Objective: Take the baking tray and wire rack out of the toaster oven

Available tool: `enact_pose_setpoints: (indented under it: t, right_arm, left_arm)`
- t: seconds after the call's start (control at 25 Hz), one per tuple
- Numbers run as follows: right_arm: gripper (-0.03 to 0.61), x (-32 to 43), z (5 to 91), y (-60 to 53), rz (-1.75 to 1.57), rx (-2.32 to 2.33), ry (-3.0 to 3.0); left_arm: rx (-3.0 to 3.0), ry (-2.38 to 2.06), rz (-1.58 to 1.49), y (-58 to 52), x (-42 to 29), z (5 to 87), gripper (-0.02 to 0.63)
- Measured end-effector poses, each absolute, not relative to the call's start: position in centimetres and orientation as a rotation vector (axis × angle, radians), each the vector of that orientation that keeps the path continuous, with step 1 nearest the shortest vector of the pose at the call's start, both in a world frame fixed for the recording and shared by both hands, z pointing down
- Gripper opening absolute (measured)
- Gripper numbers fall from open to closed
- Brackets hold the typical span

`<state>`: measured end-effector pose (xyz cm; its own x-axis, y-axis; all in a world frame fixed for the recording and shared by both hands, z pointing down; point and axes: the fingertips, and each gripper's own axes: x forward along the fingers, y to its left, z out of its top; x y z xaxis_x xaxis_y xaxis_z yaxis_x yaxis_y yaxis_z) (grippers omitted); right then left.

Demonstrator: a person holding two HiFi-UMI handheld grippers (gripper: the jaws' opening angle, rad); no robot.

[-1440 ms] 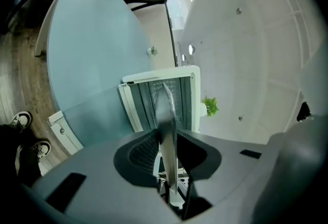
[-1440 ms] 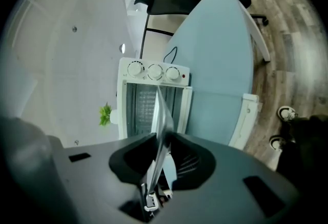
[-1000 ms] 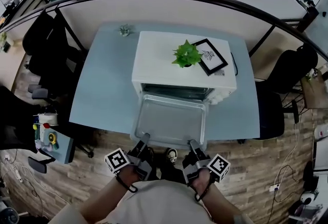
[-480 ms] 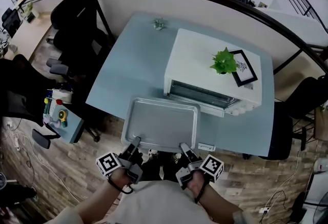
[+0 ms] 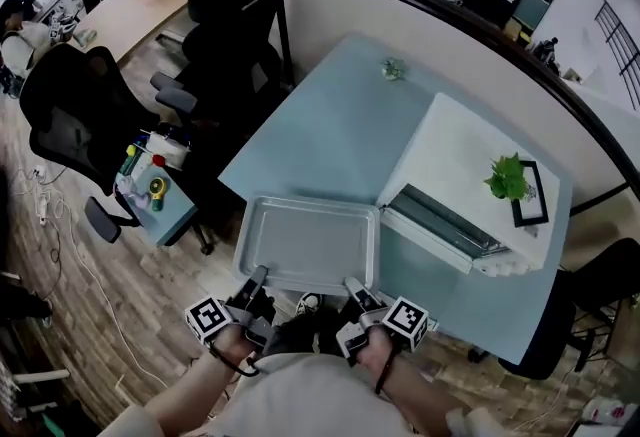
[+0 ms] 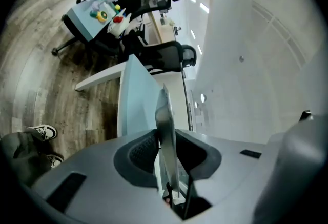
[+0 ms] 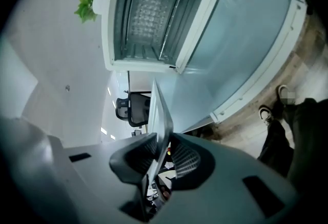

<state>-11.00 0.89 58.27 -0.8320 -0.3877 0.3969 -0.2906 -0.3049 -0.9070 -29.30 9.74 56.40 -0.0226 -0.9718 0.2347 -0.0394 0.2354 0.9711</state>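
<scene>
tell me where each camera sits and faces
Head view: on the person's head, steeply down at the table; forearms, left tool and right tool show.
Left gripper view: on the left tool, along the clamped baking tray edge; shoes show.
Right gripper view: on the right tool, toward the open toaster oven; shoes show.
All share the baking tray.

We count one baking tray (image 5: 308,243), one toaster oven (image 5: 465,170), one picture frame (image 5: 532,200), two plants (image 5: 508,177) (image 5: 392,70), and two grippers: left gripper (image 5: 257,274), right gripper (image 5: 351,284).

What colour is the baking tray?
The baking tray is plain silver-grey metal, seen best in the head view.
</scene>
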Motion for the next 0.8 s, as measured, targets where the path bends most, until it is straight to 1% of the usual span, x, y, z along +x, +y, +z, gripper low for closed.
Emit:
enact_pose_setpoints:
  t: [0.24, 0.48, 0.8]
  right_arm:
    - [0.086, -15.6, 58.5, -2.0, -2.301, -0.85, 1.885]
    - [0.091, -18.4, 59.9, -6.8, -2.232, -0.882, 1.885]
    - [0.103, -21.4, 64.2, -11.2, -2.23, -0.956, 1.864]
  left_arm:
    - [1.009, -1.412, -1.079, 8.8, -33.1, 57.2, 0.098]
    - [1.019, -1.452, -1.087, 4.4, -36.3, 59.3, 0.107]
    - [0.999, -1.455, -1.018, -1.4, -40.2, 63.0, 0.106]
